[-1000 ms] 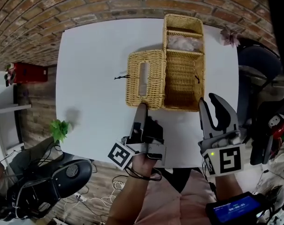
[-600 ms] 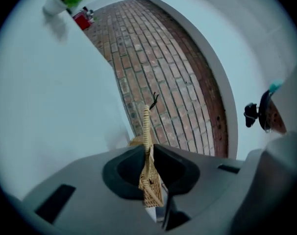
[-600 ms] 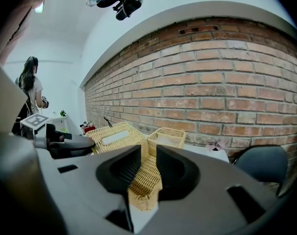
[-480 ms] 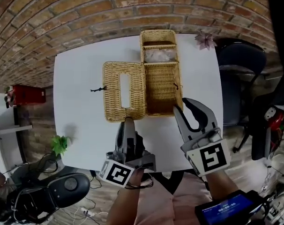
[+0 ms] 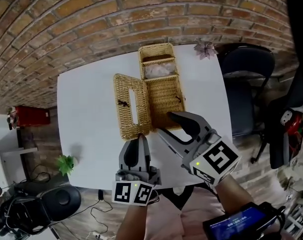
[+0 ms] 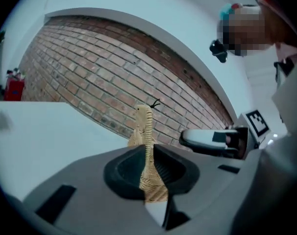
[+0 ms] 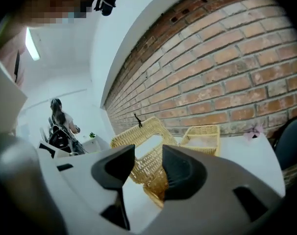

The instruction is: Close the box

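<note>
Left hand-held gripper (image 5: pixel 138 139) is clenched on the near edge of the lid (image 5: pixel 131 106), which stands tipped up off the white bench (image 5: pixel 86 109) on its hinge side. It's thin woven wicker, so I'd guess it's light, a bit springy and easy to crush; the rim is the place to pinch, not the cutout. The wicker box (image 5: pixel 164 91) sits mid-bench, open. Right hand-held gripper (image 5: pixel 167 124) is opening at the box's near end, pads not on it.

Rough woven wicker box (image 5: pixel 164 91) on a smooth matt white table (image 5: pixel 86 114)
</note>
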A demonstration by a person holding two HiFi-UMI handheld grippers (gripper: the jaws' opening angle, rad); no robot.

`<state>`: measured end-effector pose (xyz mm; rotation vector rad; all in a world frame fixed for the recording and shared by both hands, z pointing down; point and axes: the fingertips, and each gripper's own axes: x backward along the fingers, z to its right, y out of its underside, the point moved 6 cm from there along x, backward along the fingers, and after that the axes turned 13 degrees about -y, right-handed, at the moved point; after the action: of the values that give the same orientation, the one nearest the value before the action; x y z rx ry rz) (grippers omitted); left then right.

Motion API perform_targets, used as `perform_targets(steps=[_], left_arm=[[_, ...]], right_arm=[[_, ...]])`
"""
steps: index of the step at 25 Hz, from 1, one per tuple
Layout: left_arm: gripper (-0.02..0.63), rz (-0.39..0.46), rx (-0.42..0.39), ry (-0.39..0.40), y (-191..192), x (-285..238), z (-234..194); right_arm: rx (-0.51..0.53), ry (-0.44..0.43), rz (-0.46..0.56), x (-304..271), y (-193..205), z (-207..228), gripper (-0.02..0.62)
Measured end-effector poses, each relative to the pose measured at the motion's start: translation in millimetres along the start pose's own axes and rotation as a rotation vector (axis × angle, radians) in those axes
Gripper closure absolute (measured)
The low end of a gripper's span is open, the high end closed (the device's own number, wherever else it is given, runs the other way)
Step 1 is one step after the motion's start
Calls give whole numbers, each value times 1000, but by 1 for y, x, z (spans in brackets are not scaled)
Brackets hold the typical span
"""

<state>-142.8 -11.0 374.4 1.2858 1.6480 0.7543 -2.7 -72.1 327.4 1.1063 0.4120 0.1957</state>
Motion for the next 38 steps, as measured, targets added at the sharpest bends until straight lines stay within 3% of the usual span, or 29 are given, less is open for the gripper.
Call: perform_targets(steps=[5,12,21,27,31,34,38], left_arm=[[551,21,-201,38,-2,1,16],[551,48,-374,100,-4,3,35],[549,22,-435,187,1,0,56],[541,1,-384,197,-2,1,52],[538,-16,-448,271,6,-2,65],[531,-39,-446,282,13,-4,68],[531,-47,-452,283,14,-3,68]], right_arm=[[-71,-119,17,-9,-10,-1,394],[-152,-251,30,-13,-15,-5,348],[-315,-427,99,6,-16,3,329],[-389,-373,144,23,-10,20,334],[-399,-361,149,29,-8,22,336],[-415,-348,157,30,-4,26,340],[-455,-266,156,35,8,39,417]])
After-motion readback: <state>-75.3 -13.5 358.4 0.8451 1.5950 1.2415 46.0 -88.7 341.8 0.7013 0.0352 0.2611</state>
